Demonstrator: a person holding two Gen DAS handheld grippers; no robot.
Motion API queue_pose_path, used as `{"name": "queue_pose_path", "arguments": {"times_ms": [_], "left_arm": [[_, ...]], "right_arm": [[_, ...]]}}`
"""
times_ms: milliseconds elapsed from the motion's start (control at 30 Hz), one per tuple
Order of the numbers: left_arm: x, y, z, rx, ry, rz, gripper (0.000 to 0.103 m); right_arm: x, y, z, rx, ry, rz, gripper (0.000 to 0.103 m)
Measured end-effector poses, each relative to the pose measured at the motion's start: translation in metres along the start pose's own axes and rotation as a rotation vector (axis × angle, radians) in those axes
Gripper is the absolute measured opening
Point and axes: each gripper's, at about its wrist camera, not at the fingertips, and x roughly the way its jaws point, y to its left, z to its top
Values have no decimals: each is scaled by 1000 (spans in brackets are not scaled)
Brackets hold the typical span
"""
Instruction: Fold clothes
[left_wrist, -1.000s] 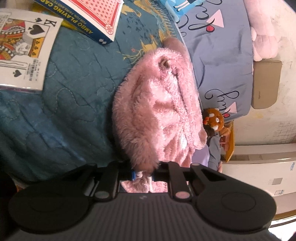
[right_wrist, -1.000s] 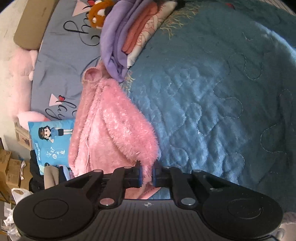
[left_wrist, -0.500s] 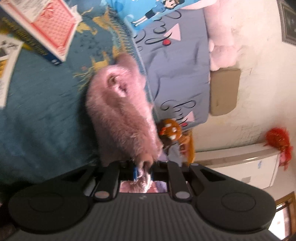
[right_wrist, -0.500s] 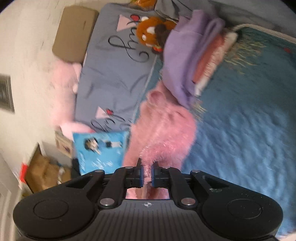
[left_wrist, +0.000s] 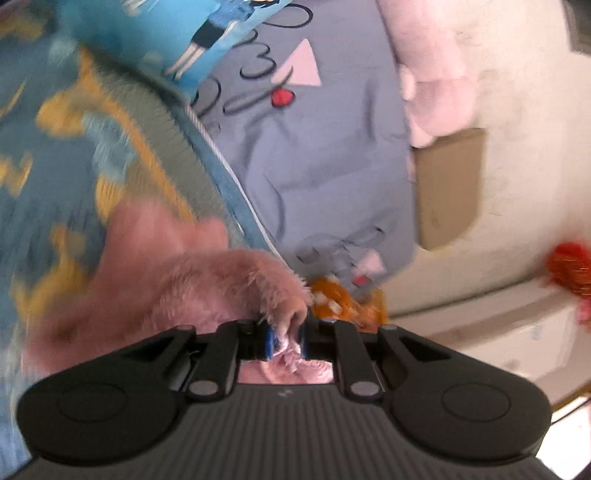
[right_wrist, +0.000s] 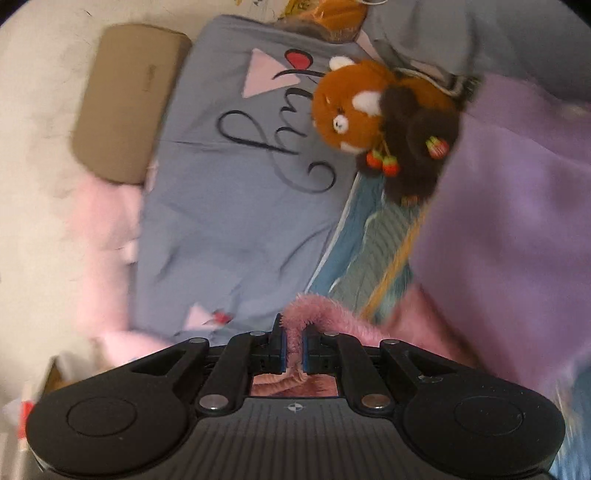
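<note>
Grippers, two: left gripper (left_wrist: 286, 338) and right gripper (right_wrist: 293, 347), each clenched on an edge of the pink fleece garment (left_wrist: 207, 284), lifted over the bed quilt (left_wrist: 74, 147). Soft, light, limp; best pinched at hems. Beyond: grey pillow (right_wrist: 229, 192), plush toy (right_wrist: 373, 110).

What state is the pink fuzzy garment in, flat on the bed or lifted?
Lifted at one edge. The left gripper and right gripper are both shut on the pink fuzzy garment; how far it has been folded cannot be told.

Soft, even indoor light; both fisheye views are motion-blurred, curved and dark-cornered at their edges.
</note>
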Motion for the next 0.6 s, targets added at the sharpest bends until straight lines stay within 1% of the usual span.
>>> {"name": "queue_pose_path", "arguments": {"times_ms": [67, 167, 233, 267, 333, 400, 467, 500, 533, 600], "left_arm": [[31, -4, 23, 32, -15, 84, 14], [75, 0, 47, 39, -38, 182, 15], [95, 6, 54, 27, -45, 195, 16], [106, 7, 56, 38, -44, 206, 16], [117, 8, 55, 80, -47, 249, 19], [124, 6, 57, 112, -61, 292, 20], [122, 7, 61, 88, -87, 262, 34], [118, 5, 63, 75, -111, 244, 49], [111, 0, 66, 81, -142, 230, 72], [96, -13, 70, 115, -204, 207, 97]], "right_arm": [[30, 5, 18, -15, -7, -65, 7], [67, 11, 19, -136, -22, -188, 7], [85, 13, 14, -207, -8, -233, 7], [93, 13, 12, -233, -1, -251, 8], [102, 8, 10, -227, 5, -260, 10], [106, 6, 11, -224, 12, -267, 20], [102, 10, 14, -254, 9, -249, 52], [98, 13, 16, -276, 5, -233, 54], [93, 16, 18, -301, -5, -221, 56], [77, 22, 22, -334, -28, -226, 56]]}}
